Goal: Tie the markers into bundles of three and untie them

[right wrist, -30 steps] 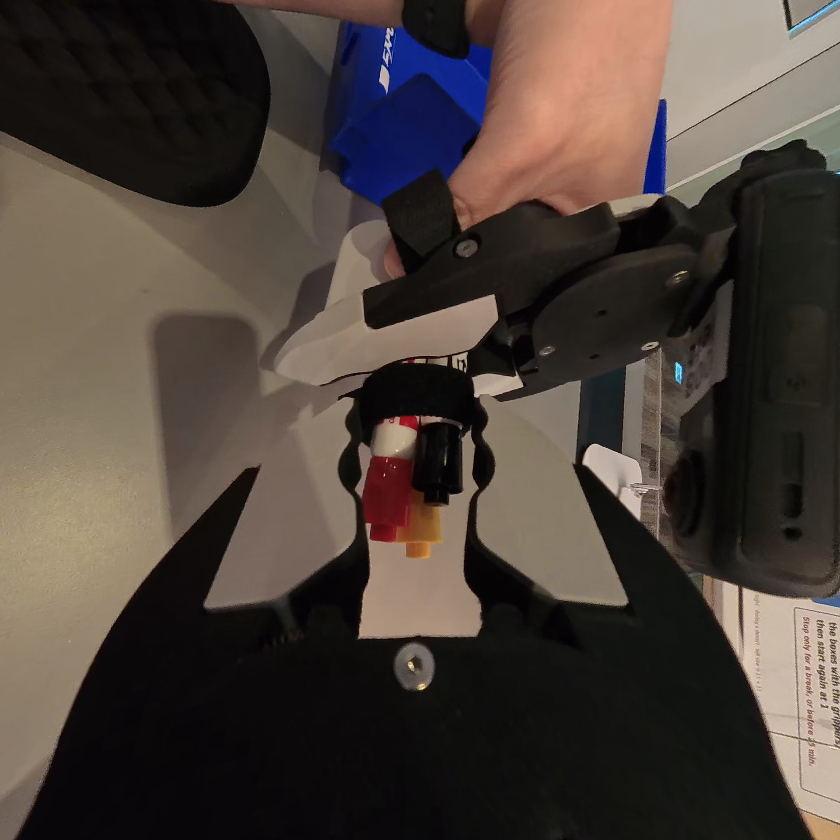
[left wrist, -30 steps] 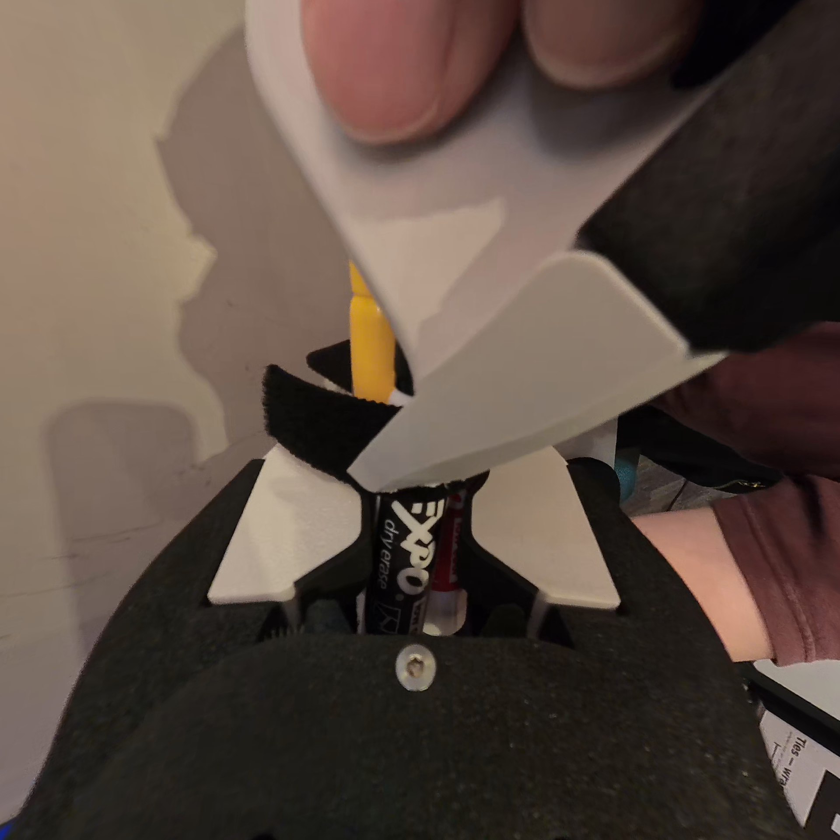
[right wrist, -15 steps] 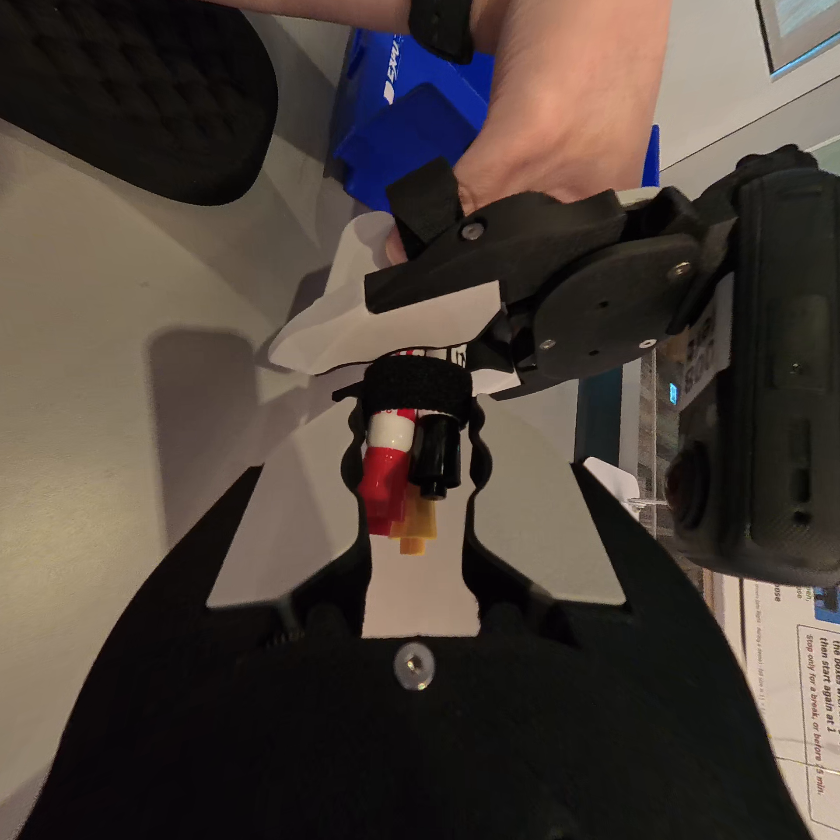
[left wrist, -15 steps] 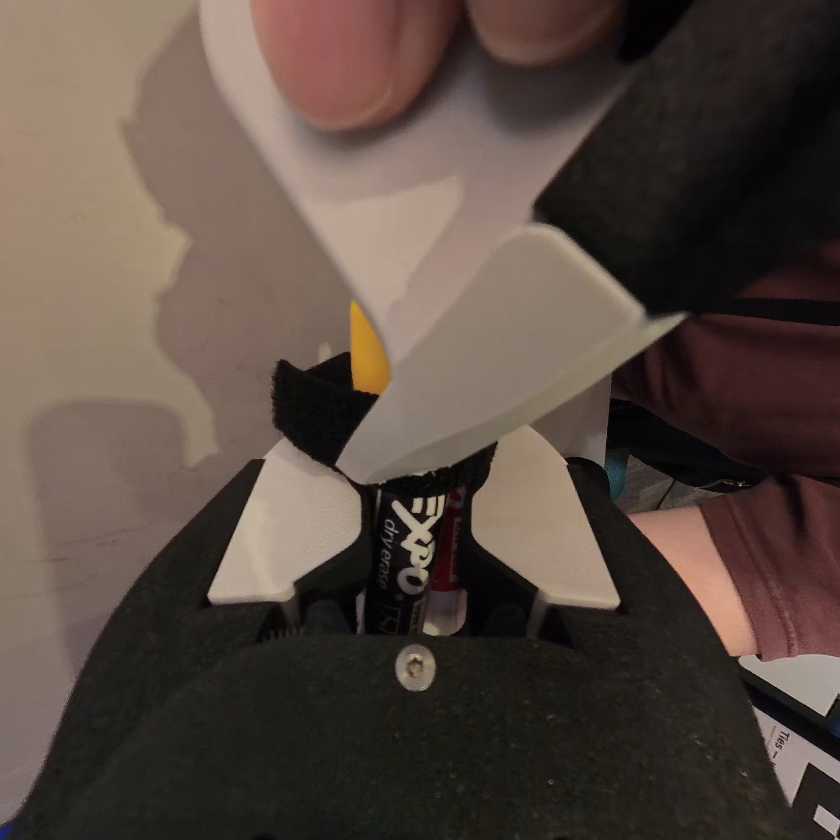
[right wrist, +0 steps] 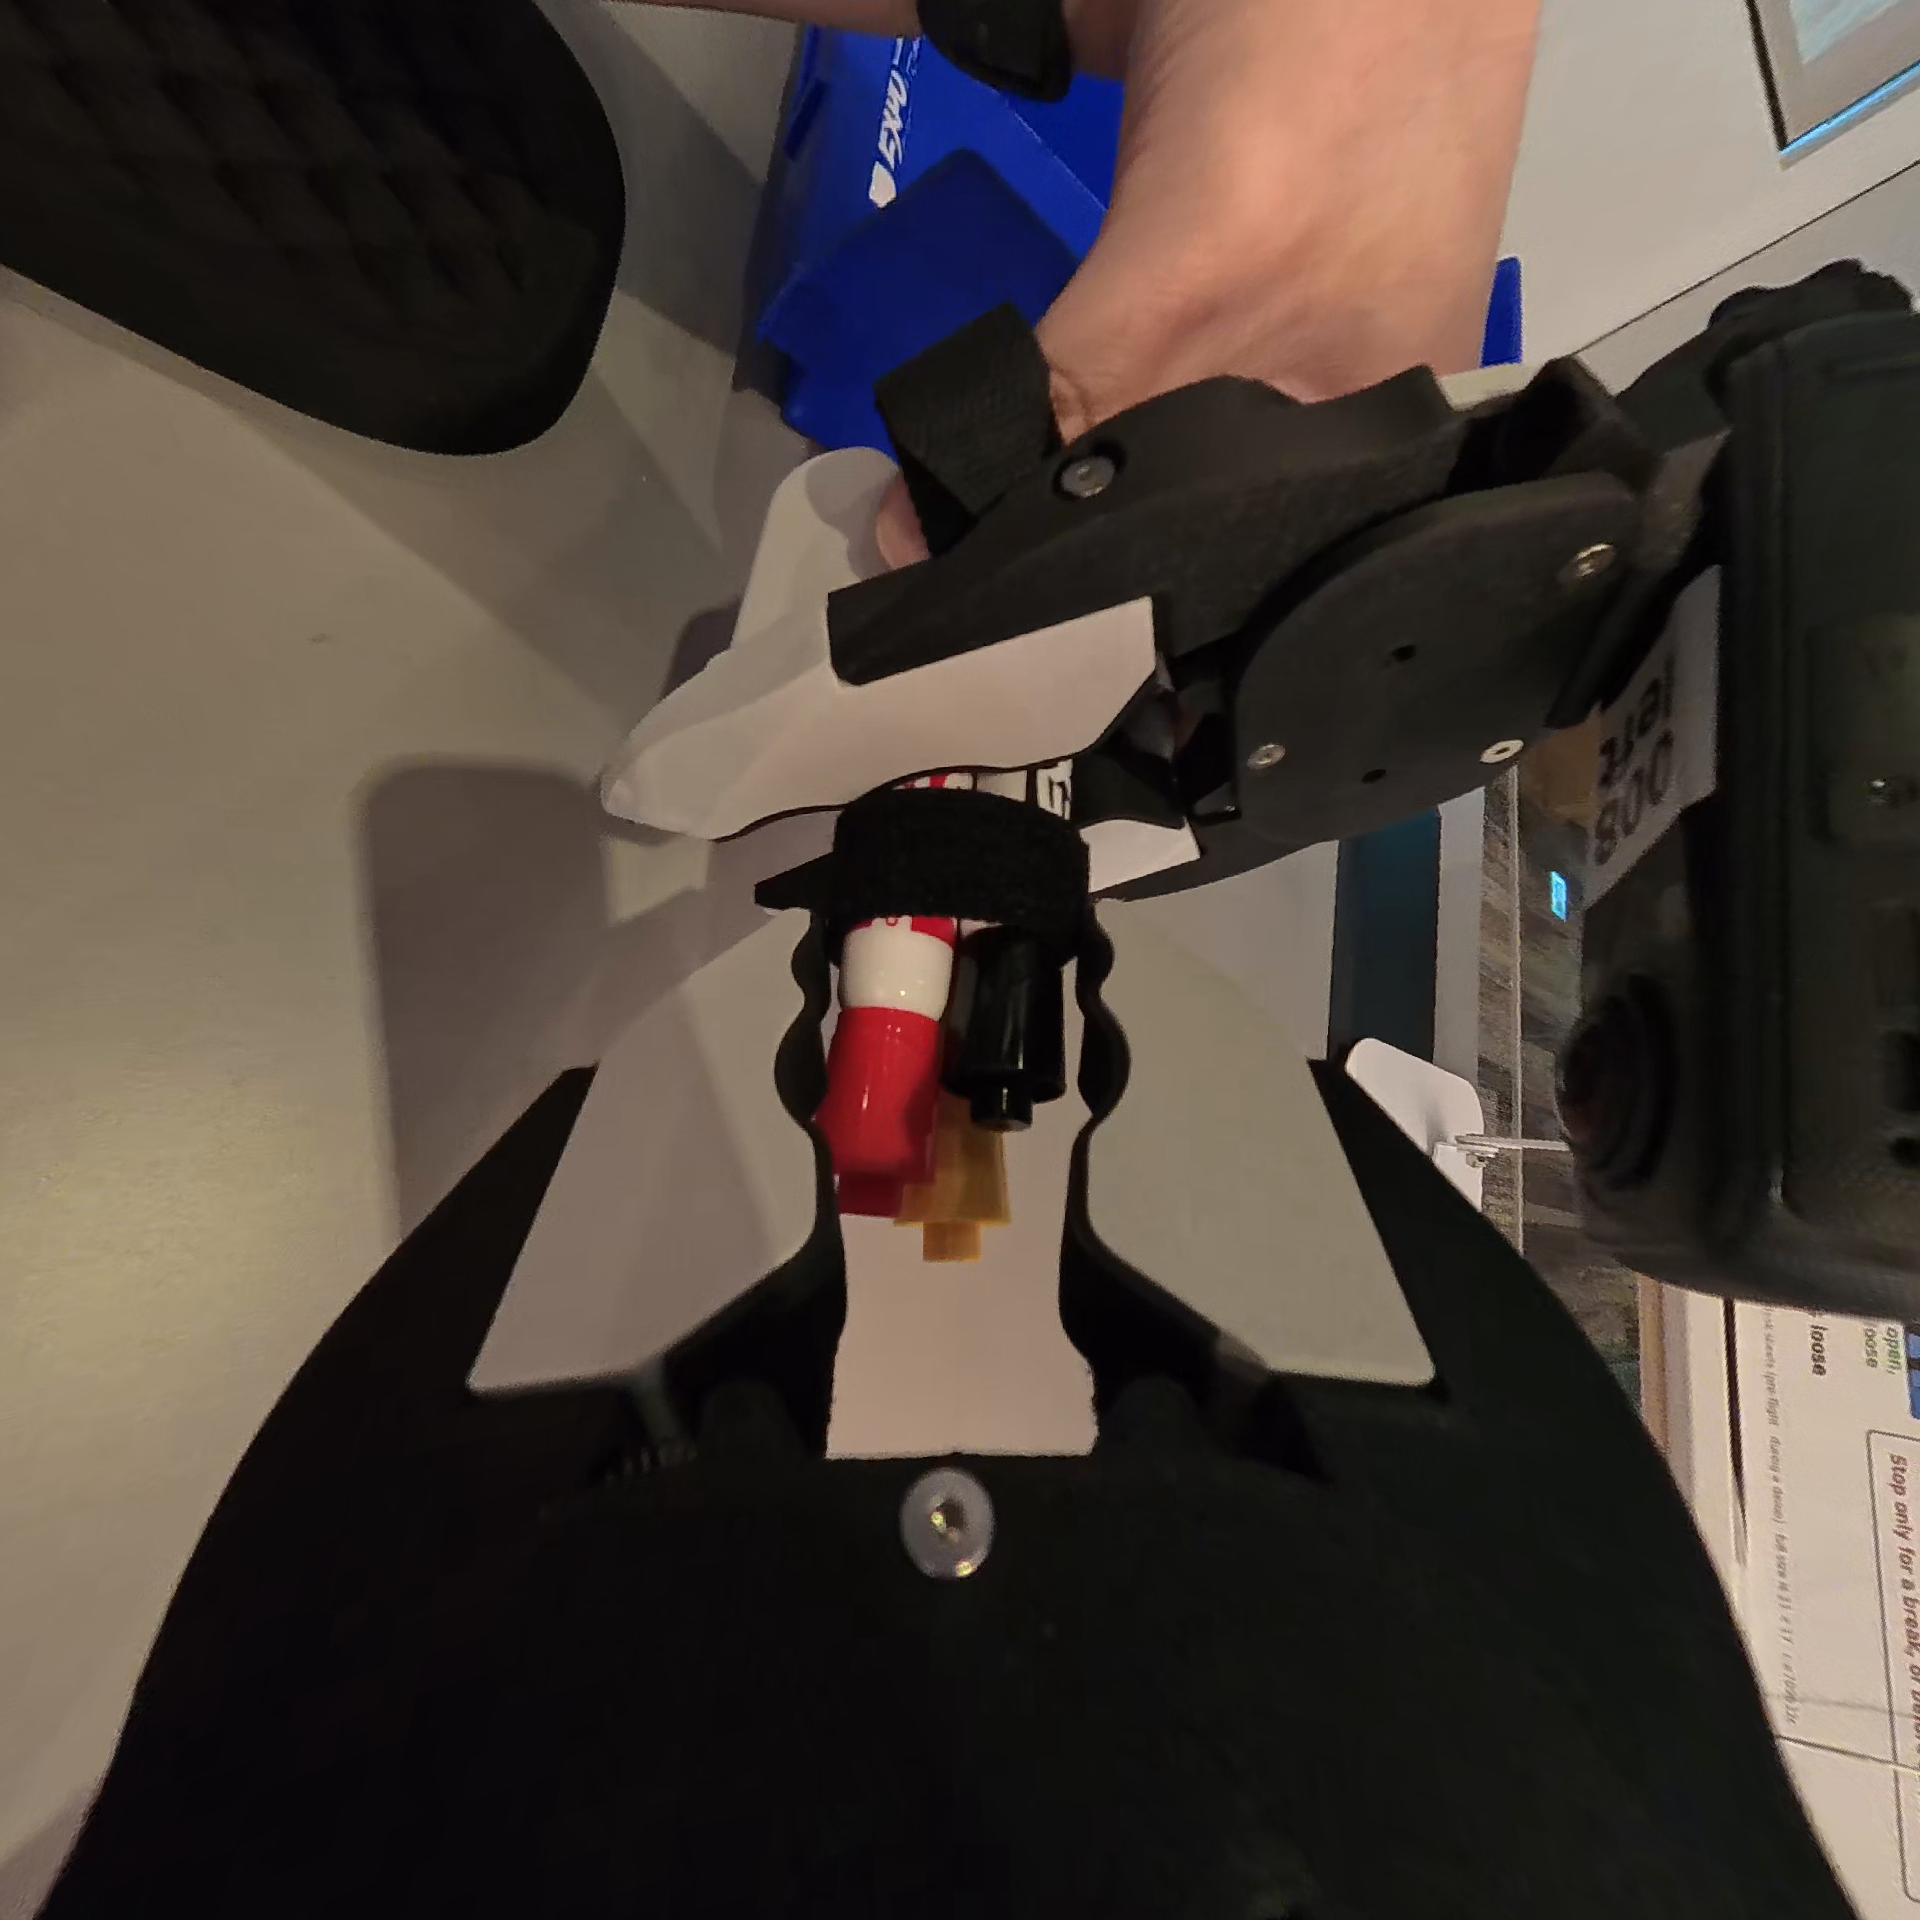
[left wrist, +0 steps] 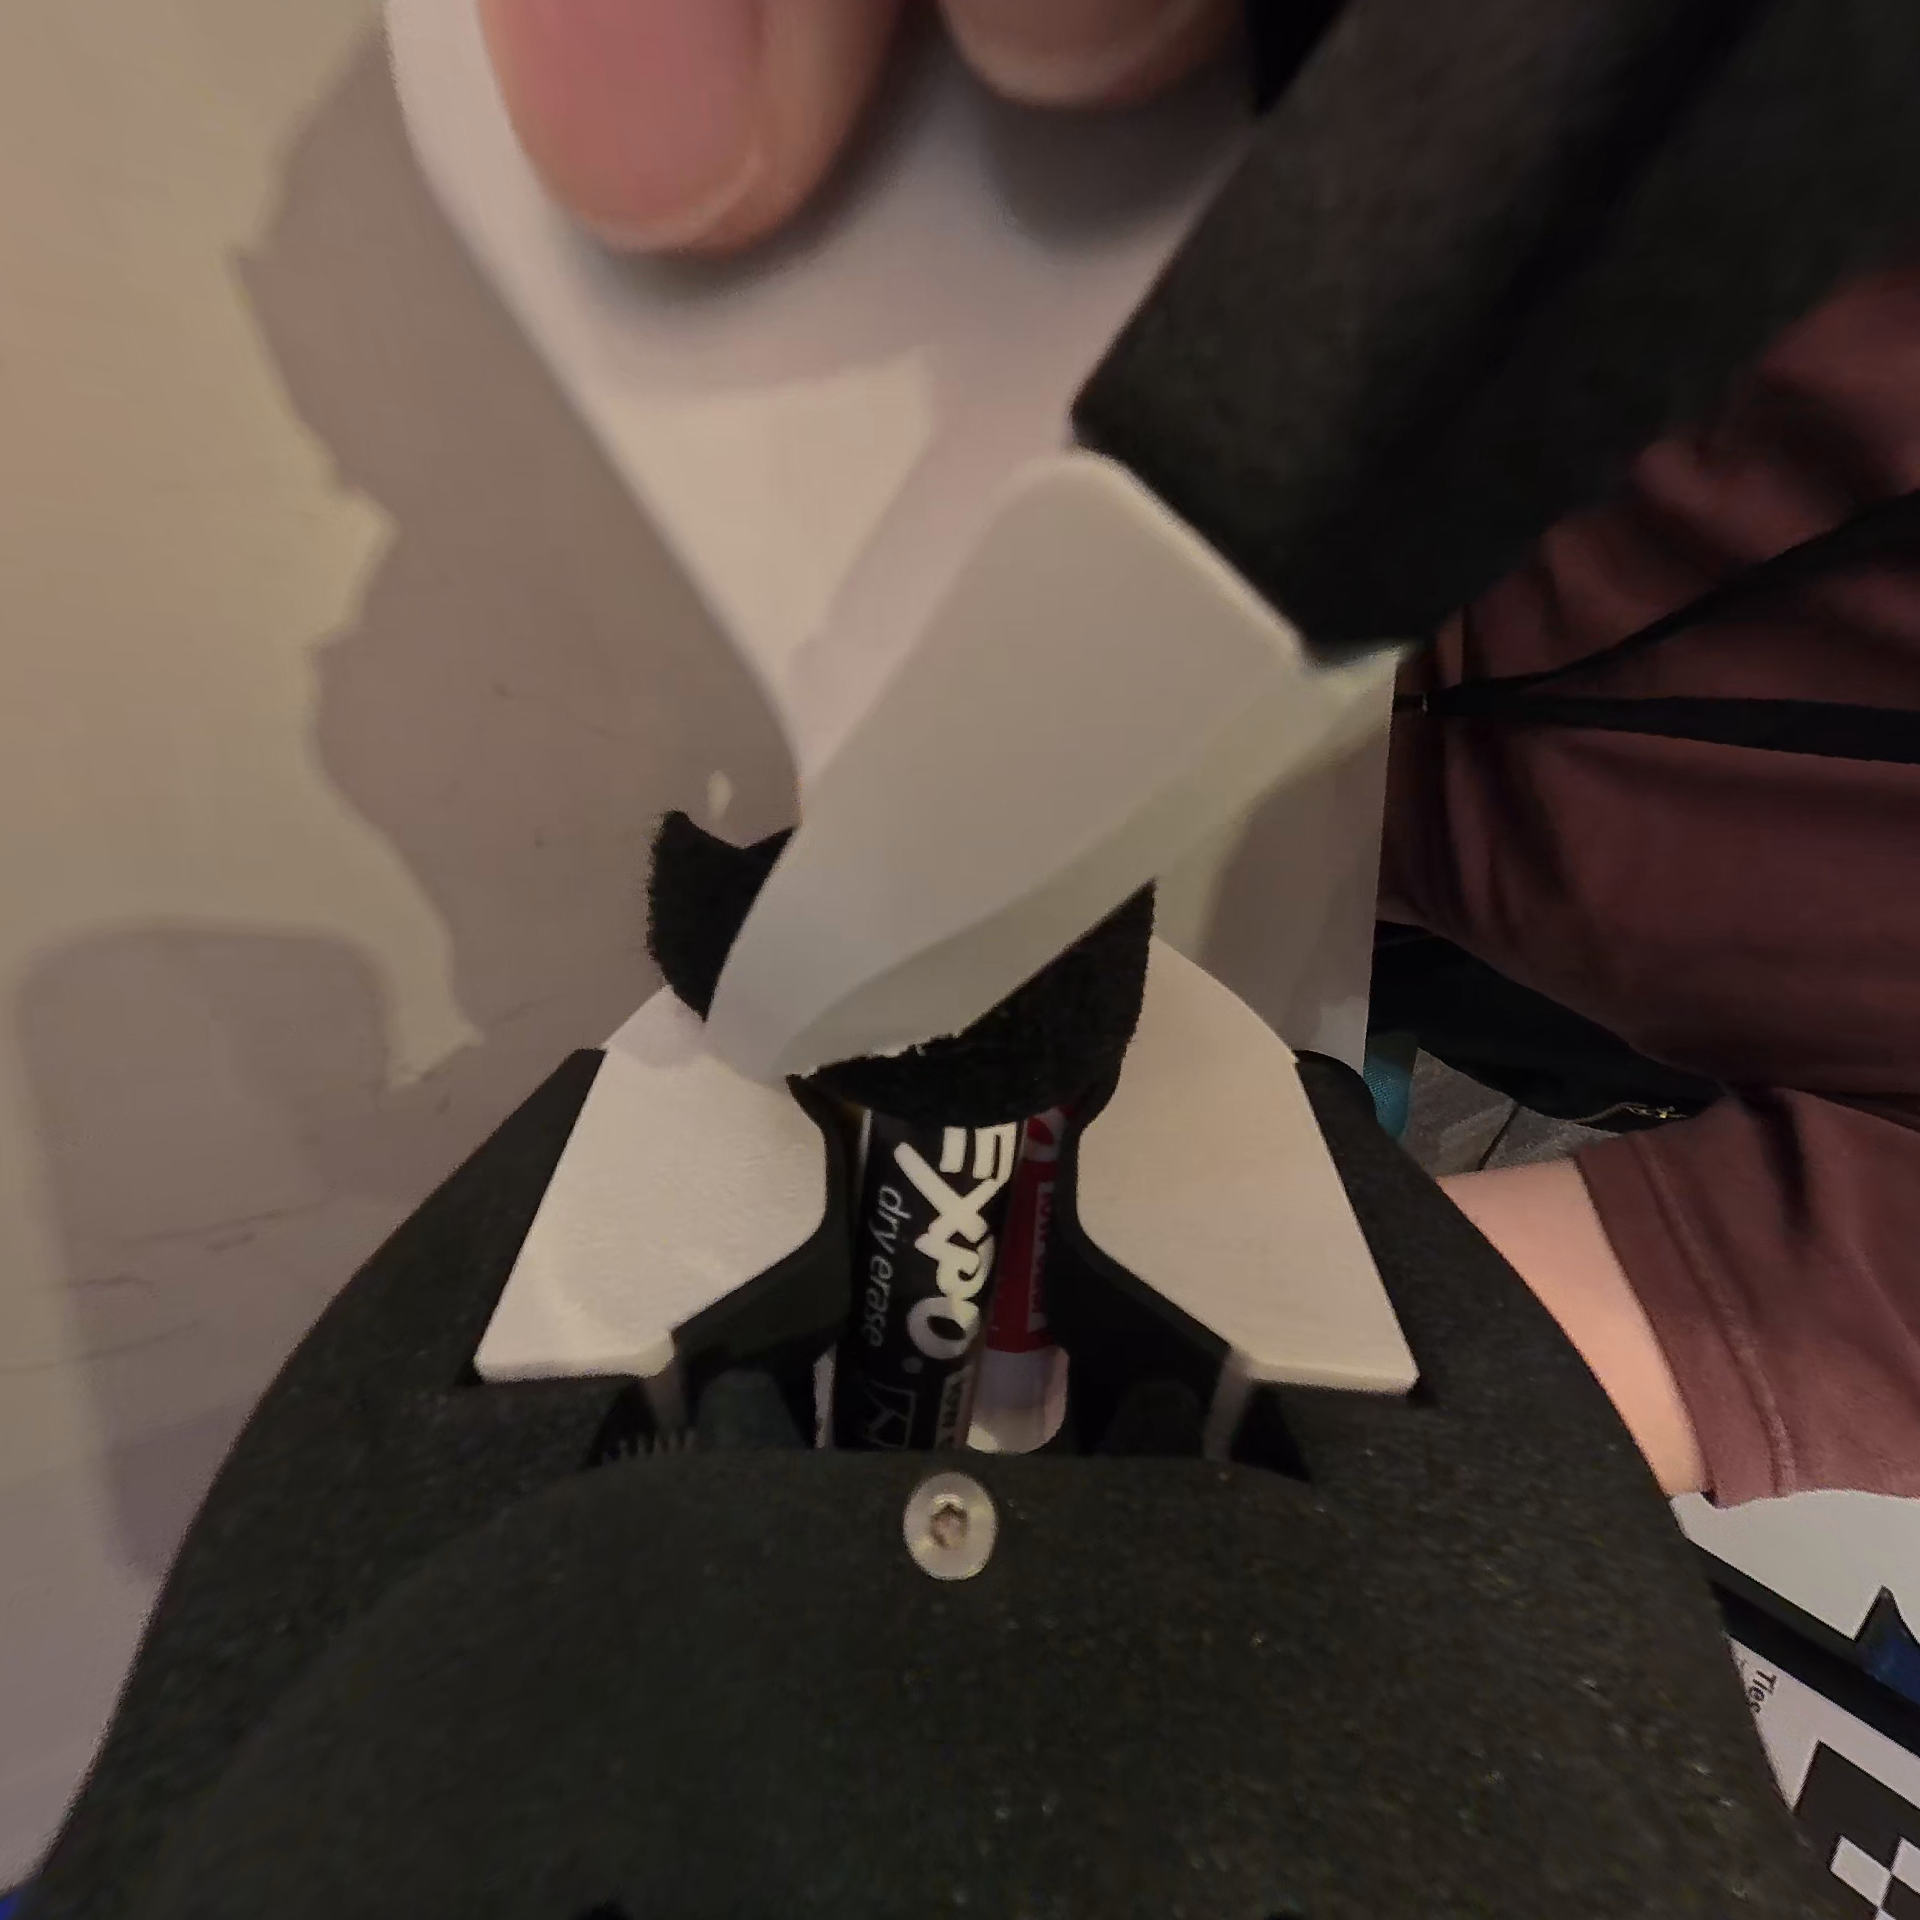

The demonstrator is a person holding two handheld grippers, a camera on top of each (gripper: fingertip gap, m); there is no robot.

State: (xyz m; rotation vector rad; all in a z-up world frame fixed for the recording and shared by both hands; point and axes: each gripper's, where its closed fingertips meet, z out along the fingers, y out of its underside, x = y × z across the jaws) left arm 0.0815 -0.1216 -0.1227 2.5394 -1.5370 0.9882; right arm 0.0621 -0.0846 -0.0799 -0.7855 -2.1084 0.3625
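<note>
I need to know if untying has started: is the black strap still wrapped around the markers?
Wrapped: the strap rings the three markers, its end tab sticking out loose.

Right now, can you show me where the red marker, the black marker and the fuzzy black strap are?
Red-capped white marker (right wrist: 883,1081): right wrist view, on its red cap.
Black marker (right wrist: 1006,1029): right wrist view, on its cap.
Fuzzy black strap (right wrist: 961,868): right wrist view, on the band's front.
</note>
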